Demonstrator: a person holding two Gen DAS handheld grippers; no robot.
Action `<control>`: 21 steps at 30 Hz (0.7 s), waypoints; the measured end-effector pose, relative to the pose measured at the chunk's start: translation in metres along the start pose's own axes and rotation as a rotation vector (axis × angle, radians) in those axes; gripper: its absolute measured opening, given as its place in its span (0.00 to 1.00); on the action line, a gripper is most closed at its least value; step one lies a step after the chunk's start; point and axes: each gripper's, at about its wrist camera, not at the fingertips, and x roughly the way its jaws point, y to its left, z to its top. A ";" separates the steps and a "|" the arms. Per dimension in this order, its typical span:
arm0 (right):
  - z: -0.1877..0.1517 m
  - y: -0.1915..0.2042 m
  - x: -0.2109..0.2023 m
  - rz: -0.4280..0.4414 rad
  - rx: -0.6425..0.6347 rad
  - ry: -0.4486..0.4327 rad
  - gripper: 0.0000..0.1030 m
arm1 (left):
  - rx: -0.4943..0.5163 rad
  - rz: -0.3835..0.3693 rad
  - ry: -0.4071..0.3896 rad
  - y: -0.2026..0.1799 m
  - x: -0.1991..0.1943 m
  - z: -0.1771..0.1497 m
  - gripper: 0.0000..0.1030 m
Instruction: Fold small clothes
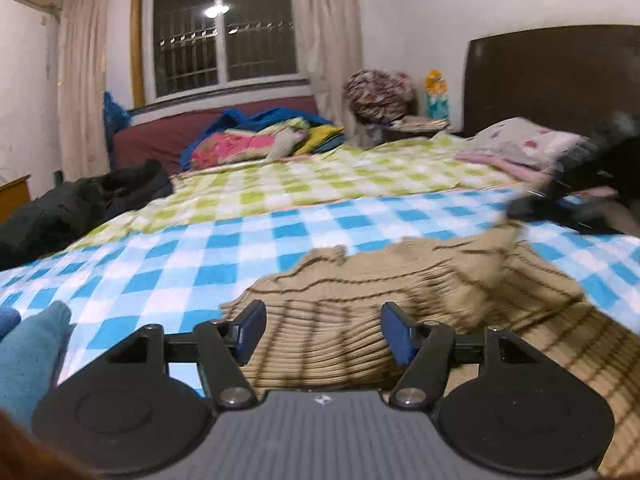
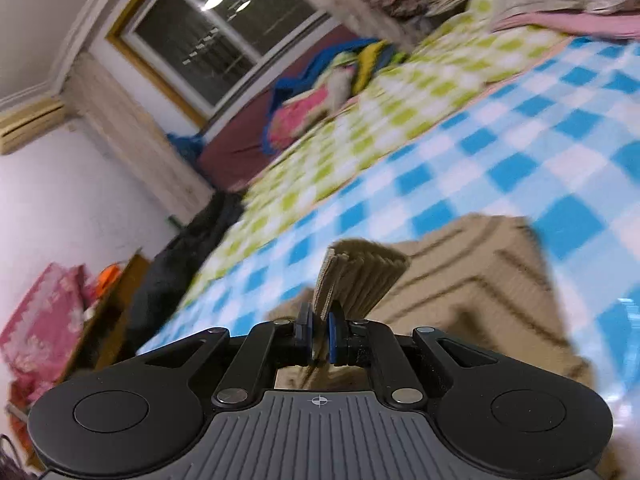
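Bedroom scene: a bed spread with a blue-and-white checked sheet fills the middle of both views, with a green-and-white checked sheet beyond it toward 12 o'clock. Behind lie a barred window with curtains, a dark headboard at 2 o'clock in the left wrist view, a maroon sofa bearing a pile of coloured bedding, and a black garment at 9 o'clock.

Task item: a tan knitted sweater with dark stripes lies on the blue checked sheet. In the left wrist view it spreads from the centre toward 4 o'clock, directly ahead of and beneath the left gripper, whose blue-padded tongs are spread wide with knit showing between them and nothing pinched.

Right gripper: tongs pressed together on a ribbed edge of the sweater, which stands up from the pads toward 12 o'clock; the rest of the garment lies toward 3 o'clock. The view is tilted and motion-blurred.

Minor item: a teal cloth at 8 o'clock in the left wrist view.
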 end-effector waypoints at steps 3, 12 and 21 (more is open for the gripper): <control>-0.008 -0.029 0.007 -0.088 0.044 0.029 0.08 | -0.017 0.022 0.081 0.005 0.022 -0.009 0.66; -0.010 -0.042 -0.001 -0.077 0.053 -0.013 0.07 | -0.010 0.035 0.116 0.007 0.026 -0.015 0.69; -0.019 -0.055 0.009 -0.167 0.015 0.049 0.07 | -0.008 0.088 0.181 0.007 0.048 -0.016 0.69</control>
